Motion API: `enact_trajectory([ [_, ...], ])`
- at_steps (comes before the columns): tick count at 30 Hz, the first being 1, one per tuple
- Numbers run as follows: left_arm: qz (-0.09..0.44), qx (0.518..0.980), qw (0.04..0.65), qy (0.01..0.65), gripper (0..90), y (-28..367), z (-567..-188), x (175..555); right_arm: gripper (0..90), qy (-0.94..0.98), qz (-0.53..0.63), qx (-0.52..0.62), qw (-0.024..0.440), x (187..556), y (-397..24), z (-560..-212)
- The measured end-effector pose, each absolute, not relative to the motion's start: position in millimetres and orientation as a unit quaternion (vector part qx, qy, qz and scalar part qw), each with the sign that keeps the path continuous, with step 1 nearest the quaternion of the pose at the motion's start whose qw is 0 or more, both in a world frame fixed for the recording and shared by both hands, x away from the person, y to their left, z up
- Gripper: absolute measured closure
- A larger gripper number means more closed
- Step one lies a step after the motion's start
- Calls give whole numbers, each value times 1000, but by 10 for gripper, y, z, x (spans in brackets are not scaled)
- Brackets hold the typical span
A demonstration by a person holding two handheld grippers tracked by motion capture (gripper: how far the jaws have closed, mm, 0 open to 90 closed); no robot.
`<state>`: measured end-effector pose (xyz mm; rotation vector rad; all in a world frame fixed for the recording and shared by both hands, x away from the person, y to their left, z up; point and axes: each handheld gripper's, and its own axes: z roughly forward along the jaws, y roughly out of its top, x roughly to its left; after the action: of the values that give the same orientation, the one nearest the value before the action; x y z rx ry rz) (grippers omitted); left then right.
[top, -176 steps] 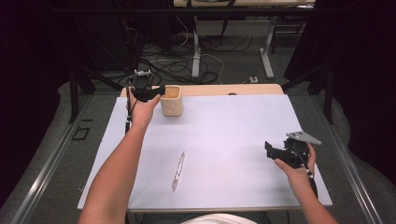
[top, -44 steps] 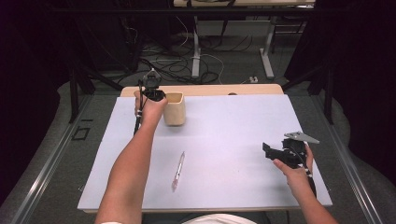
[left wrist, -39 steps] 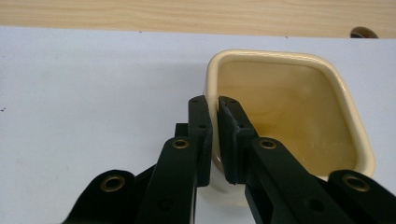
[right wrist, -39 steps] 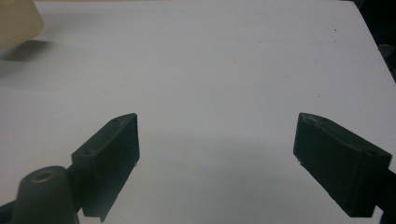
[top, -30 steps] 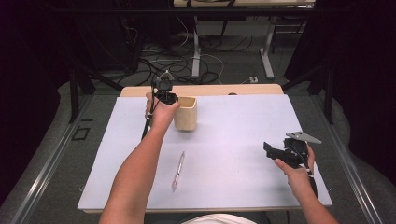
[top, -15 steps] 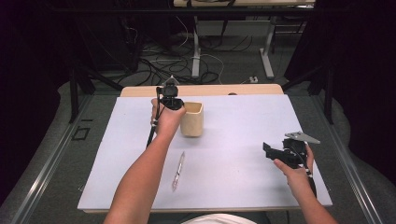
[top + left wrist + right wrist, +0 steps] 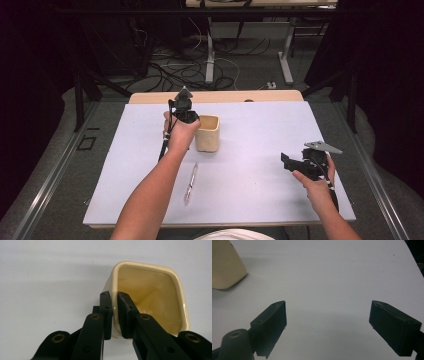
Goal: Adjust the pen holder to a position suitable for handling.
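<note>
While your left gripper (image 7: 114, 312) clamps the near wall of the cream cup (image 7: 207, 133), one jaw inside and one outside, the cup sits upright near the table's (image 7: 260, 190) middle. Your right gripper (image 7: 300, 164) hangs wide open, holding nothing. A pen (image 7: 190, 183), apparently, lies lengthwise toward you just before the cup, nearer your left hand.
</note>
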<state>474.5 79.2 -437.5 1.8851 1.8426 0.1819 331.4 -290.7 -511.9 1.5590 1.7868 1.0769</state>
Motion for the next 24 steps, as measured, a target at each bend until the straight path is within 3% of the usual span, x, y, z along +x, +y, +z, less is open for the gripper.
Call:
enact_trajectory([
  [15,-7,667,276,692,798,951,-4465,4643,142,671,393,574,256,3345,-2866,-5148],
  [24,-11,665,293,686,787,983,-4502,4623,142,675,392,571,255,3356,-2850,-5159],
])
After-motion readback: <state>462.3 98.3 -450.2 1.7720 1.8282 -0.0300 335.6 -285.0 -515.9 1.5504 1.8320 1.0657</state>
